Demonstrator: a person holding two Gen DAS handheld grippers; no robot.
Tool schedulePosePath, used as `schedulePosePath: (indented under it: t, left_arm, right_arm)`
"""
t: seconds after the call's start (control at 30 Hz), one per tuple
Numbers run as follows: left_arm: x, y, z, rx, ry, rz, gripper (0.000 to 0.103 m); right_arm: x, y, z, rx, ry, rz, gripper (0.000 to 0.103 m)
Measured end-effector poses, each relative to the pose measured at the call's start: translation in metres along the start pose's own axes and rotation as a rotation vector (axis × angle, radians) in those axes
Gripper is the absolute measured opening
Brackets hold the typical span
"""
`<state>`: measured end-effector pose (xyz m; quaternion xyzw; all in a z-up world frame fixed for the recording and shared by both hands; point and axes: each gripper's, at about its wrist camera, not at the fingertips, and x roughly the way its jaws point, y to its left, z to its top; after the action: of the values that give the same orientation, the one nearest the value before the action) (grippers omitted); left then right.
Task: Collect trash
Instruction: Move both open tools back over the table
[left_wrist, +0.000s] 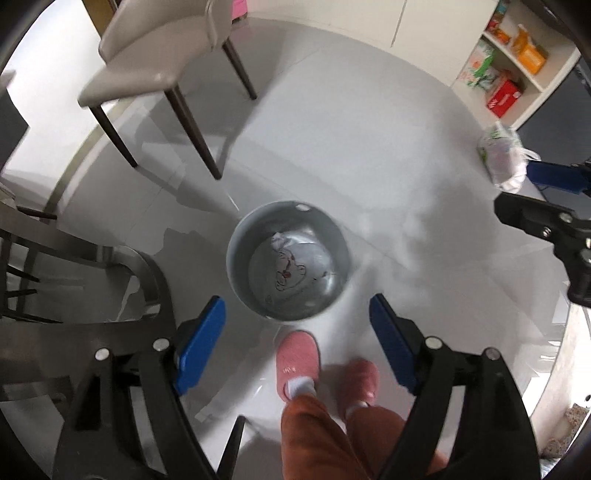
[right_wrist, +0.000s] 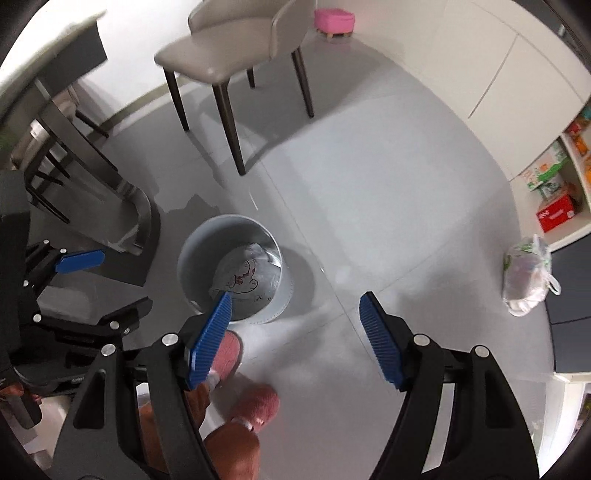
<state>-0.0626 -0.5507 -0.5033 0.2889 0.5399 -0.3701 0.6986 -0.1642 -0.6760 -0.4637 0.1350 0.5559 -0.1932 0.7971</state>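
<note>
Both hand-held grippers, left (left_wrist: 297, 345) and right (right_wrist: 295, 336), are hanging wide and empty; a printed bag is lying in the bin (left_wrist: 236, 258), a tied bag (right_wrist: 526, 280) is waiting on the floor

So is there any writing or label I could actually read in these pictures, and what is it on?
None can be read.
Red box on the shelf: white print, too blurred.
Green and orange packages: too small.
Liner in the trash bin: a cartoon bear drawing, no legible words.
</note>
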Motion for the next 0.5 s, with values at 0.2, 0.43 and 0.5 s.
schedulePosePath:
  t: [0.2,0.43,0.5]
  left_arm:
    - [-0.129,-0.025,-0.007,-0.023,-0.049,-0.014,0.080]
    - [-0.212,-0.034,-0.014,-0.059,-0.105,-0.001,0.080]
    - [-0.227,-0.030,-0.012,-0.089,-0.121,-0.012,0.080]
  right_arm:
    - [-0.117,-0.015,-0.010,-0.002,-0.064,0.022,0.069]
    - [-0.195,-0.013,-0.019,-0.062,-0.150,0.021,0.069]
    - [-0.212,-0.016,-0.022,-0.056,-0.175,0.017,0.069]
